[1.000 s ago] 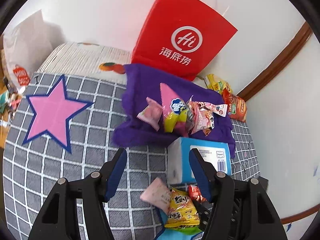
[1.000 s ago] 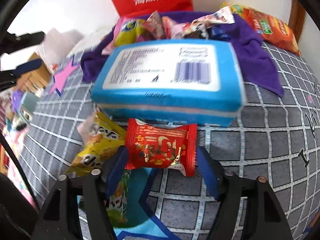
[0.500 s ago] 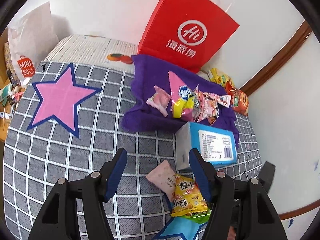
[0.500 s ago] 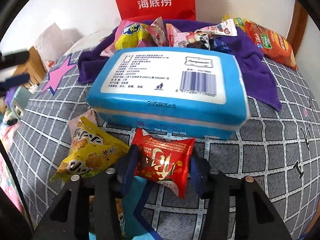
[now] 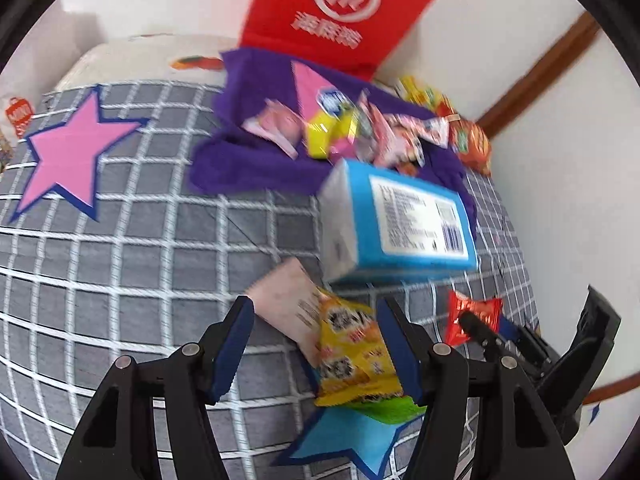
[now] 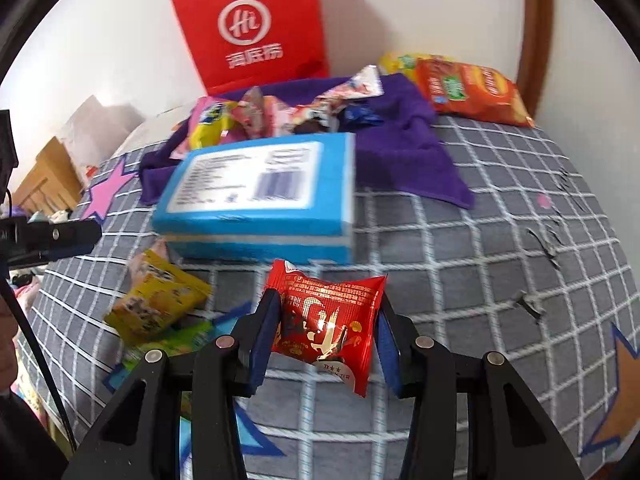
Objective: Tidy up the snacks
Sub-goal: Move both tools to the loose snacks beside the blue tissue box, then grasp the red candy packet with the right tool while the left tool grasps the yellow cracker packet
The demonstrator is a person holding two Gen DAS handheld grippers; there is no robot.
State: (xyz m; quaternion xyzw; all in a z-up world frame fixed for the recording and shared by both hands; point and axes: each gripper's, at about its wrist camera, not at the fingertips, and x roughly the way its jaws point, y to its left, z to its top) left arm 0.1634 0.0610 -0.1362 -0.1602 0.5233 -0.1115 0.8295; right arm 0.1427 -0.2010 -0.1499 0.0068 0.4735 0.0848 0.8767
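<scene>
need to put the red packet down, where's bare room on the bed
Bare checked cover lies right of the blue pack, below the purple towel. Another patch sits beside the pink star. The towel and the yellow packet corner are crowded.

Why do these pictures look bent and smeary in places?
Both views are fisheye: the checked blanket bulges and dark corners ring the frame. Left wrist view: motion blur smears the red bag. Right wrist view: the blue pack blurs, glare glints on the red snack packet.

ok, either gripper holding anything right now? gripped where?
Right gripper is shut on the red snack packet, pads pressing its two side edges. Left gripper holds nothing: its jaws are open over the yellow snack bag.
</scene>
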